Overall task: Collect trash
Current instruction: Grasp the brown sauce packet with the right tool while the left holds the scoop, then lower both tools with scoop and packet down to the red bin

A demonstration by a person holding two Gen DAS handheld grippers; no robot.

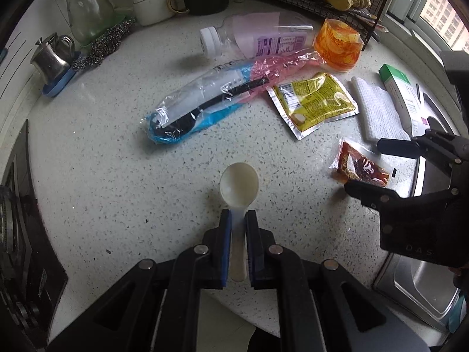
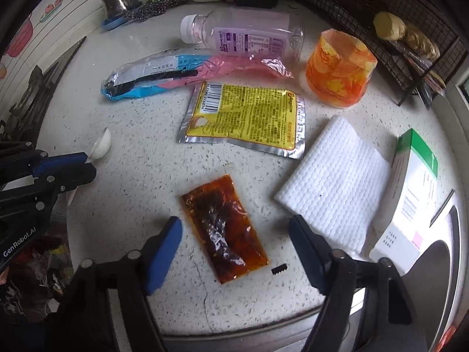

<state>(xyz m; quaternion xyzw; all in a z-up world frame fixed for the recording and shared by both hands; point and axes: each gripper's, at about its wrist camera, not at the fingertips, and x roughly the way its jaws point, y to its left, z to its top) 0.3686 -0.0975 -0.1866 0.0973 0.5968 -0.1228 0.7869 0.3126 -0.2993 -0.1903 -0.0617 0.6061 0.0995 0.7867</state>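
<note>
Between the spread right claw (image 2: 236,236) fingers, untouched sauce packet (image 2: 224,228), long axis running diagonally away-left.

- My left gripper (image 1: 238,217) is clamped on the handle of a white plastic spoon (image 1: 239,182); bowl sticks out fwd past the tips, over the speckled counter (image 1: 117,152).
- Fwd & slightly left of the tips: clear blue/pink wrapper (image 1: 211,94) w/ a black spoon inside, lying flat.
- Beyond that: empty clear bottle (image 1: 258,39) on its side, white cap to the left.
- Fwd-right: yellow foil packet (image 1: 315,104), orange cup (image 1: 337,45) behind it.
- Right of my tips: red sauce sachet (image 1: 359,168), w/ the right gripper (image 1: 363,168) straddling it, jaws apart, one finger each side.
- Far right: white folded cloth (image 1: 376,108), green/white box (image 1: 403,96).
</note>
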